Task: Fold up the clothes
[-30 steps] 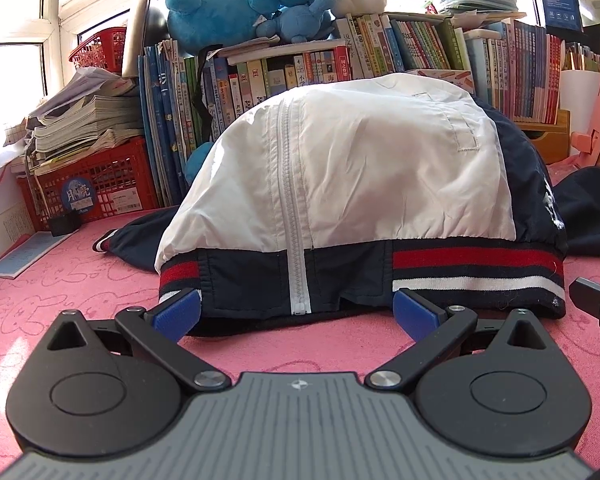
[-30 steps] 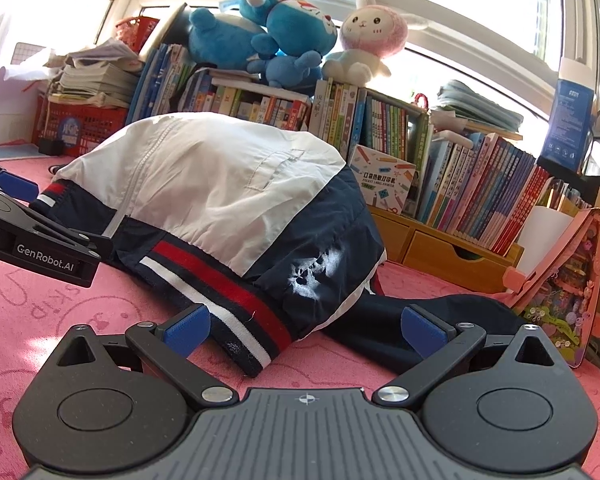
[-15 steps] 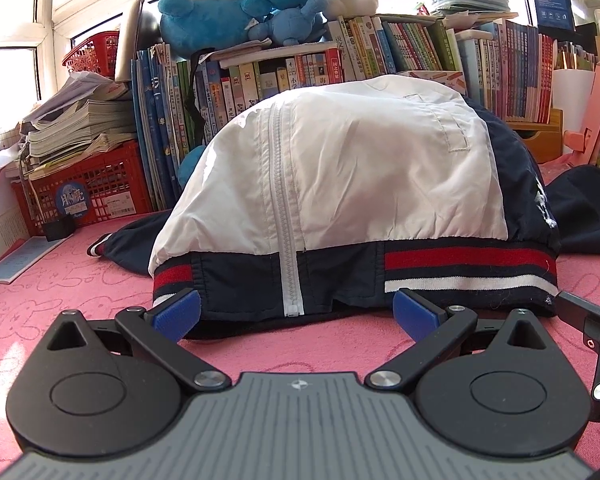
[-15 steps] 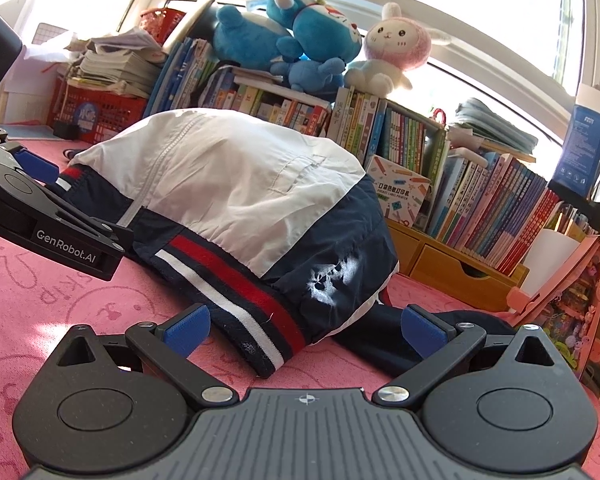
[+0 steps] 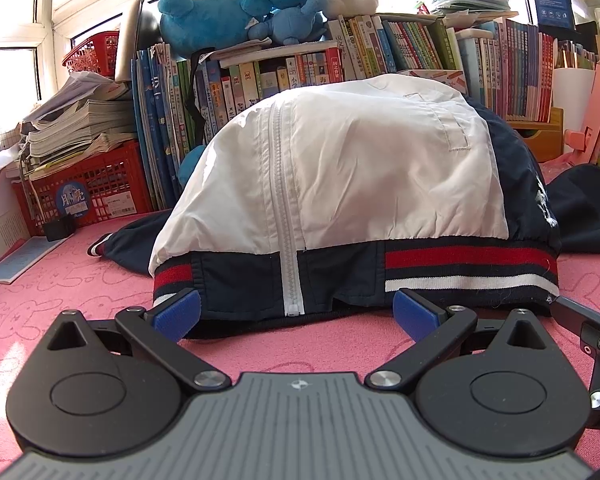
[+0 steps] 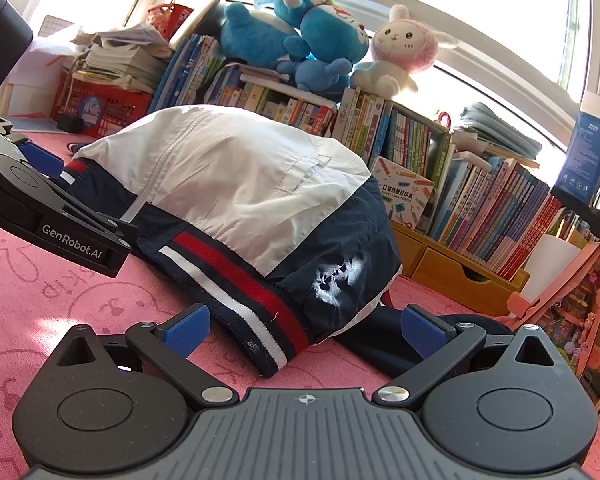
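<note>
I see my left gripper (image 5: 296, 314) with black linkage arms, silver pivot screws and blue pads (image 5: 178, 312). My right gripper (image 6: 305, 332) matches it. White "GenRobot.AI" lettering marks the left unit's side.

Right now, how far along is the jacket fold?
Nothing looks folded: the jacket lies zipped and puffed up on the pink cover. Nothing is in hand; the left hand-held gripper and right hand-held gripper sit open at its striped hem. All folds remain.
</note>
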